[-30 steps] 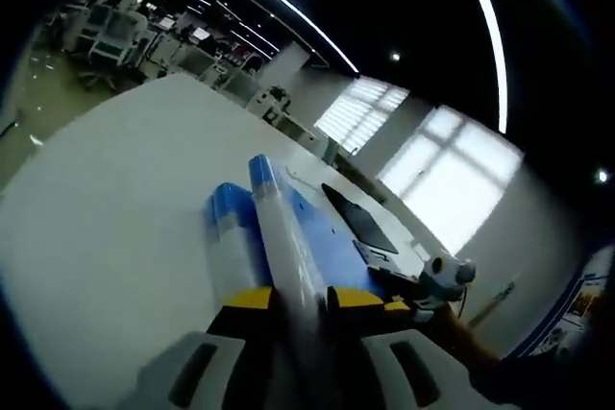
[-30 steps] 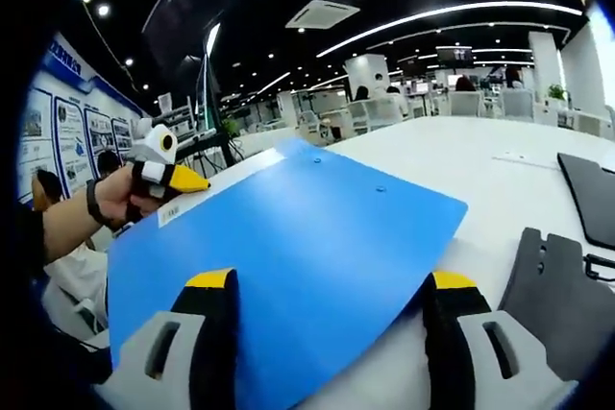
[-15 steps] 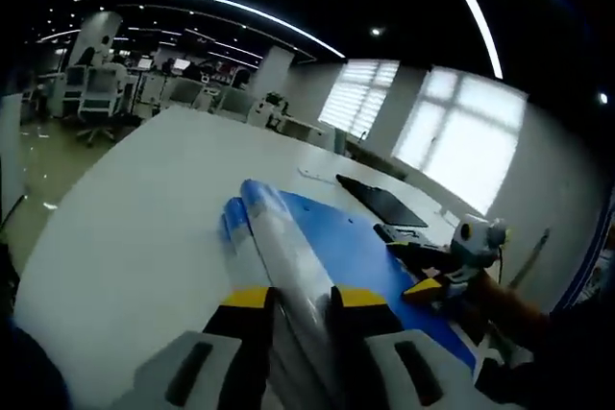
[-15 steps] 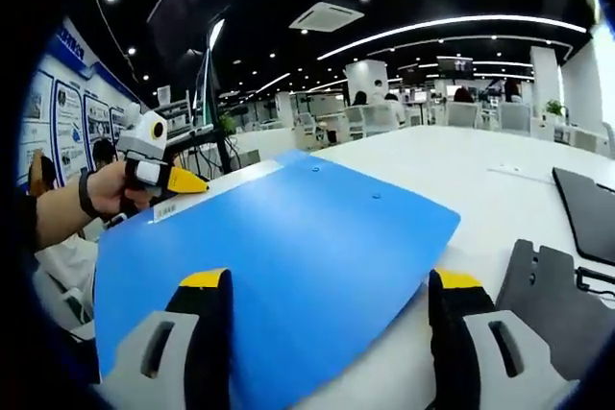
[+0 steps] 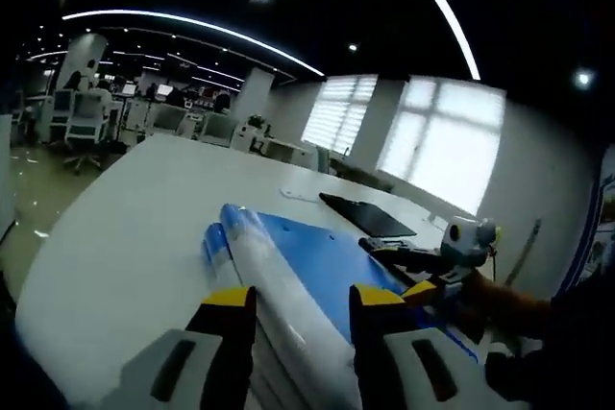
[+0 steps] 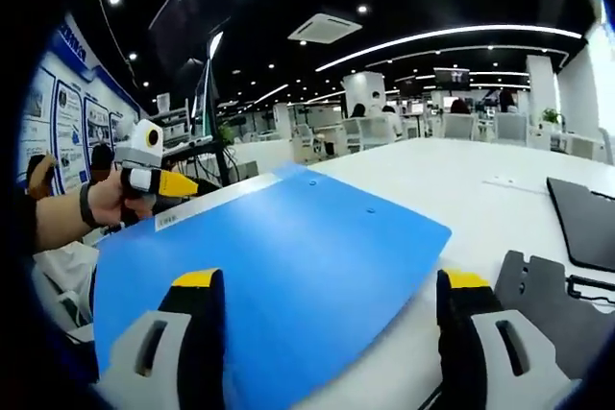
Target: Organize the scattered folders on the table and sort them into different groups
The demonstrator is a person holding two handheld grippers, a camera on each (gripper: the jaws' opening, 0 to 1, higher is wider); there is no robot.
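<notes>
Both my views: dim ceiling with bright light strips [image 6: 452,36] and spotlights. In the left gripper view, windows [image 5: 442,146] blow out to white glare. The surface [image 5: 125,228] reads evenly lit. Fisheye bends the edges; the near folder [image 5: 279,285] is blurred.

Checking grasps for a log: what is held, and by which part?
The left gripper clamps the folder by its spine edge; the right gripper holds nothing.
</notes>
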